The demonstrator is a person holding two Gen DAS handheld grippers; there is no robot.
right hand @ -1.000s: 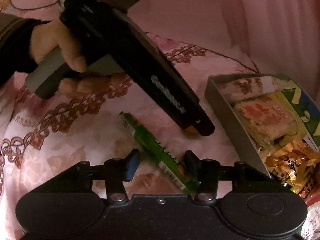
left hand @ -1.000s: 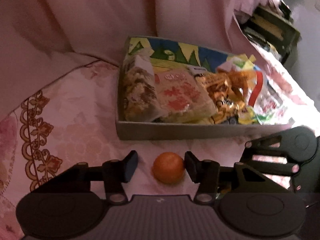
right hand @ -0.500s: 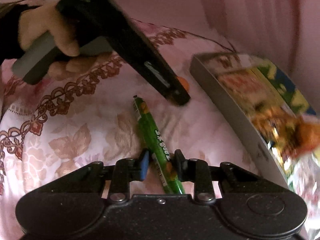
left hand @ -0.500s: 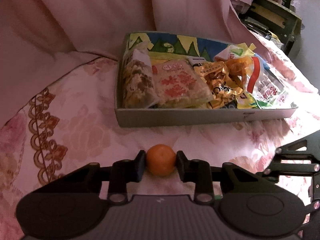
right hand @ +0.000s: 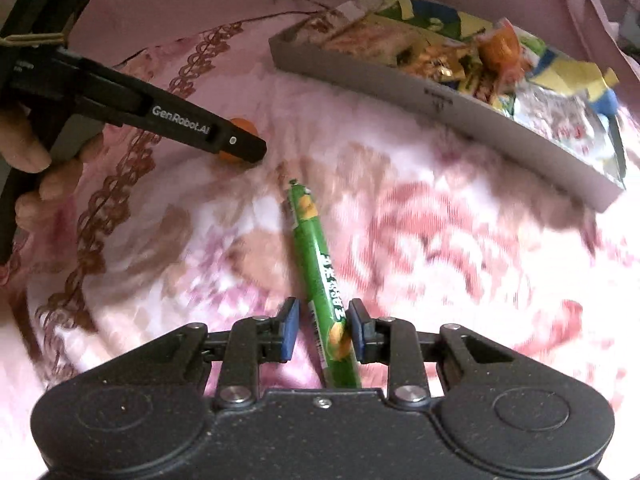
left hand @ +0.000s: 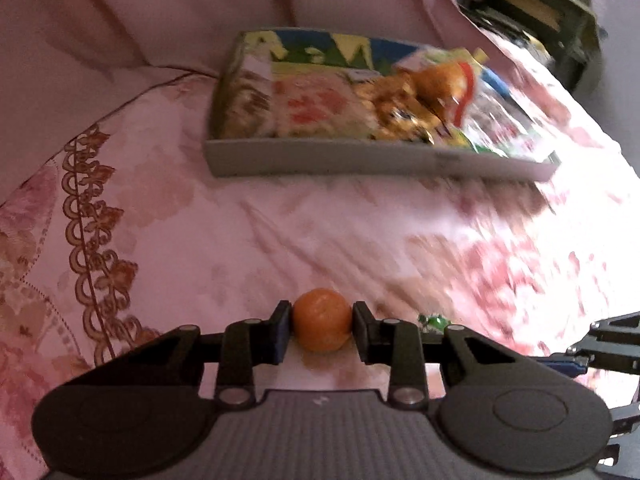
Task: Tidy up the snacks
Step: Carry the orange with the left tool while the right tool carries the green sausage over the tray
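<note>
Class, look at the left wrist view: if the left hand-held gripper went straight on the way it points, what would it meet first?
Probably the pink floral bedcover ahead of the orange held in the left hand-held gripper; the snack box lies farther on. Depth is uncertain.

Snack tray on the bed
The tray (left hand: 376,158) of packets (left hand: 320,108) lies beyond the orange (left hand: 322,320); the stick snack (right hand: 320,276) lies right of it.

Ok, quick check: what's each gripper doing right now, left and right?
Left gripper: shut on the small orange.
Right gripper: just been closing around the green snack stick; only one pad visibly touches it, grip uncertain.
</note>
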